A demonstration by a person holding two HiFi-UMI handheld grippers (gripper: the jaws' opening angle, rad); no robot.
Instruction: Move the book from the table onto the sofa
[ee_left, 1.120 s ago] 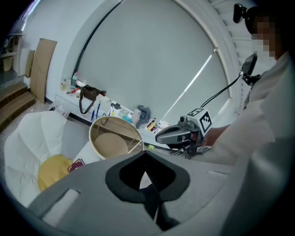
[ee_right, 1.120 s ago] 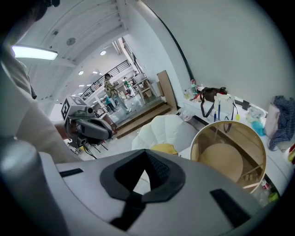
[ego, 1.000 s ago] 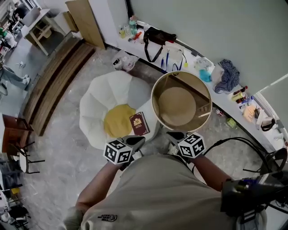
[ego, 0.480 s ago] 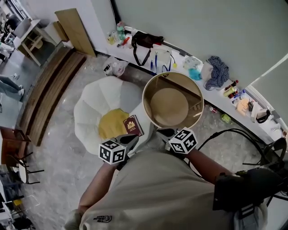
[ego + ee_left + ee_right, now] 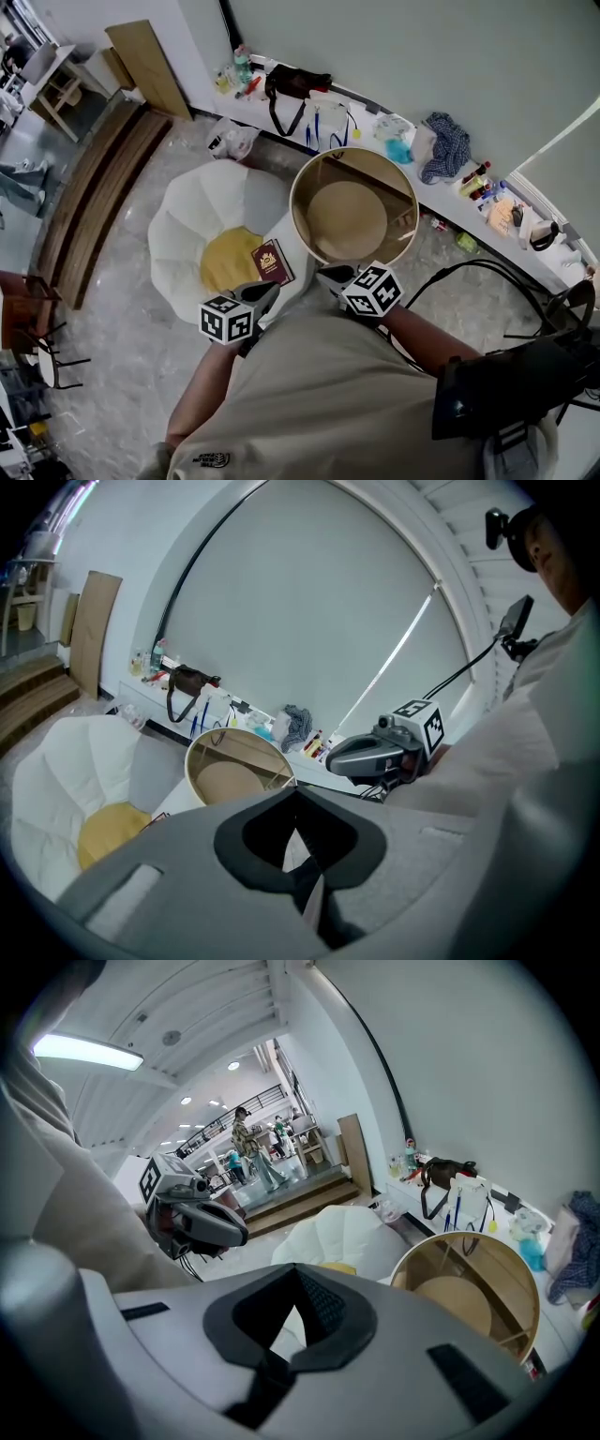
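Book (image 5: pixel 271 262) lies on white sofa (image 5: pixel 202 206), at yellow cushion (image 5: pixel 228 259) edge. Left gripper (image 5: pixel 263 292) and right gripper (image 5: pixel 332 276) both closed, empty, near round table (image 5: pixel 293 208).

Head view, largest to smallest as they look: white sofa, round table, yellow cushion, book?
1. white sofa
2. round table, not far behind; it stands taller and nearer the camera, so this gap is unsure
3. yellow cushion
4. book
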